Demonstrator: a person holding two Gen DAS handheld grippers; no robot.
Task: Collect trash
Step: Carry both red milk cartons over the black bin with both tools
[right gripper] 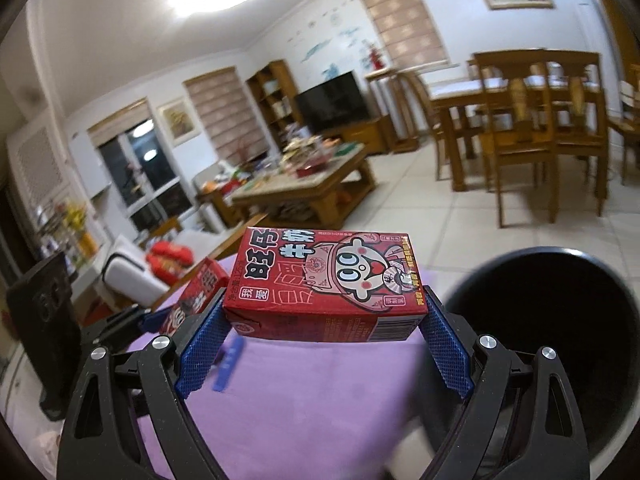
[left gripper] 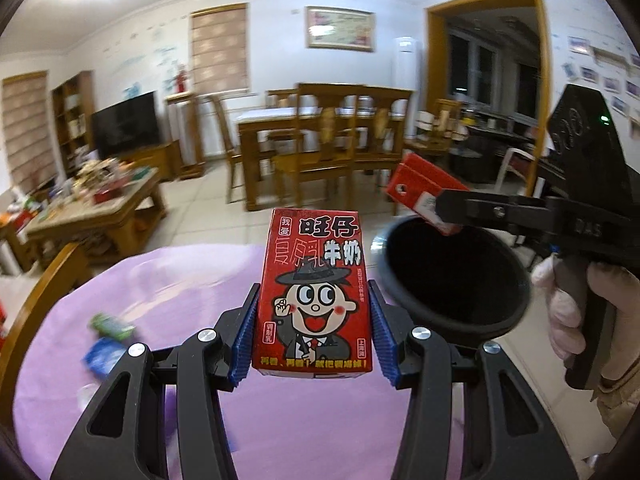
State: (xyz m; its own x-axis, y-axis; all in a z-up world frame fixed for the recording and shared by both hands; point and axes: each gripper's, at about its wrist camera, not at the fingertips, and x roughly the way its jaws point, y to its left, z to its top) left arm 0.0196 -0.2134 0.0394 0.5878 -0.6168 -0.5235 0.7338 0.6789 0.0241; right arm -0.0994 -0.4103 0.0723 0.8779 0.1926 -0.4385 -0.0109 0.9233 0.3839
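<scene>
My left gripper (left gripper: 314,334) is shut on an upright red milk carton (left gripper: 314,292) with a cartoon face, held above the purple tablecloth (left gripper: 168,280). My right gripper (right gripper: 325,328) is shut on a second red milk carton (right gripper: 320,284), lying sideways between its blue pads. In the left wrist view that second carton (left gripper: 420,192) hangs over the rim of a black bin (left gripper: 452,276), with a gloved hand (left gripper: 576,304) on the right gripper's handle. In the right wrist view the black bin (right gripper: 560,328) sits just right of the carton, and the left gripper's carton (right gripper: 196,296) shows at the left.
A green wrapper (left gripper: 112,324) and a blue wrapper (left gripper: 102,356) lie on the tablecloth at the left. A blue item (right gripper: 228,364) lies on the cloth under the right gripper. A wooden chair back (left gripper: 36,300) stands at the left edge. A cluttered coffee table (left gripper: 100,208) and dining set (left gripper: 320,140) stand beyond.
</scene>
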